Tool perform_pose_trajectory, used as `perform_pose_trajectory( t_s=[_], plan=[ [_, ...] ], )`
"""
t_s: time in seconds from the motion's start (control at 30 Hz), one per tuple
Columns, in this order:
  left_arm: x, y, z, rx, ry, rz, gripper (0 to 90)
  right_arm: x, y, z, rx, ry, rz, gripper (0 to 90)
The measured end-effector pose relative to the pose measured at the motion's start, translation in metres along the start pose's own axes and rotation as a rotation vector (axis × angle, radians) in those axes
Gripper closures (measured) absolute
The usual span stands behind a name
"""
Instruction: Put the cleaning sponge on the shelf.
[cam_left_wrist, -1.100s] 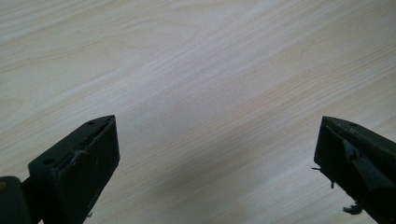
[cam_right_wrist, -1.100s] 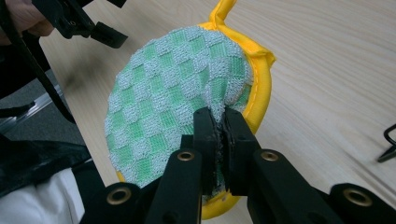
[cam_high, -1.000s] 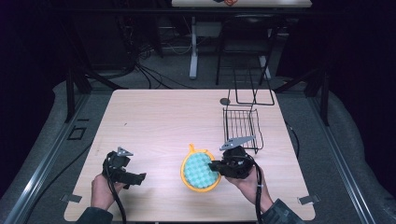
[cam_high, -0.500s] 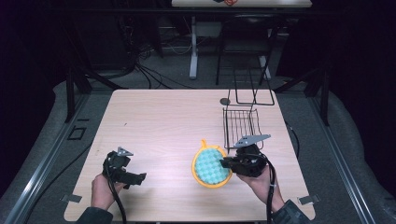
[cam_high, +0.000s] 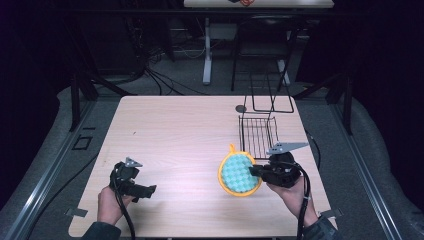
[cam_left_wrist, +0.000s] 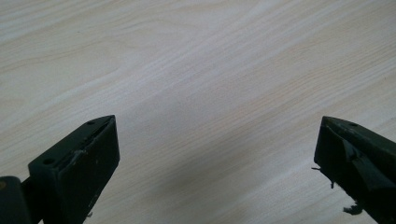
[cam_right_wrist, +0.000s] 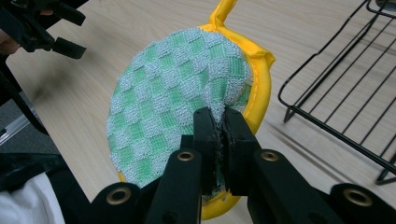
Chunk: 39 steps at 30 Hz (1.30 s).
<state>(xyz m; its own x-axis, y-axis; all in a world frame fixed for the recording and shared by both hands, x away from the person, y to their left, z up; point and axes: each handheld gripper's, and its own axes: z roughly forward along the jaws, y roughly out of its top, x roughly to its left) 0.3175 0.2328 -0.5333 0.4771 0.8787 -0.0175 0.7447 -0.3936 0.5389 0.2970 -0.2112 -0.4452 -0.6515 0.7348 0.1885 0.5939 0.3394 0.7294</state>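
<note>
The right gripper (cam_high: 256, 171) has the round pot holder (cam_high: 239, 173) pinched at its edge, jaws clamped tight on the green-and-white checked cloth (cam_right_wrist: 177, 107), and it has carried the thing off from where it lay a second ago — then nearer the middle of the table's front, now lifted and tilted just in front of the wire rack (cam_high: 258, 132). That reads like a delivery run: the pot holder looks bound for the rack, and most of the crossing is already made.

Seen from the right gripper view, the yellow rim (cam_right_wrist: 261, 88) and its loop (cam_right_wrist: 223, 10) lie close beside the rack's near wires (cam_right_wrist: 336, 93), apart from them for now. The rack's front edge is the obstacle: the floppy cloth would probably have to go up and over it, or it may snag.

Far to the left of the rack, the left gripper (cam_high: 145, 190) sits low over the bare table (cam_left_wrist: 196, 84), jaws wide apart, nothing between them. It hasn't budged. A small dark disc (cam_high: 241, 108) lies just behind the rack's left corner, out of the way.
</note>
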Motion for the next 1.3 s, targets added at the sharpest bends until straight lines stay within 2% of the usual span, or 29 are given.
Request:
perform_pose_trajectory(
  t_s=[0.77, 1.3],
  plan=[
    [0.000, 0.002, 0.001, 0.000, -0.003, 0.005, 0.2, -0.029, -0.007, -0.028, -0.041, -0.079, 0.057, 85.7],
    [-0.001, 0.001, 0.002, -0.001, 0.001, 0.003, 0.2, -0.047, -0.006, -0.035, -0.062, -0.142, 0.087, 85.8]
  ],
)
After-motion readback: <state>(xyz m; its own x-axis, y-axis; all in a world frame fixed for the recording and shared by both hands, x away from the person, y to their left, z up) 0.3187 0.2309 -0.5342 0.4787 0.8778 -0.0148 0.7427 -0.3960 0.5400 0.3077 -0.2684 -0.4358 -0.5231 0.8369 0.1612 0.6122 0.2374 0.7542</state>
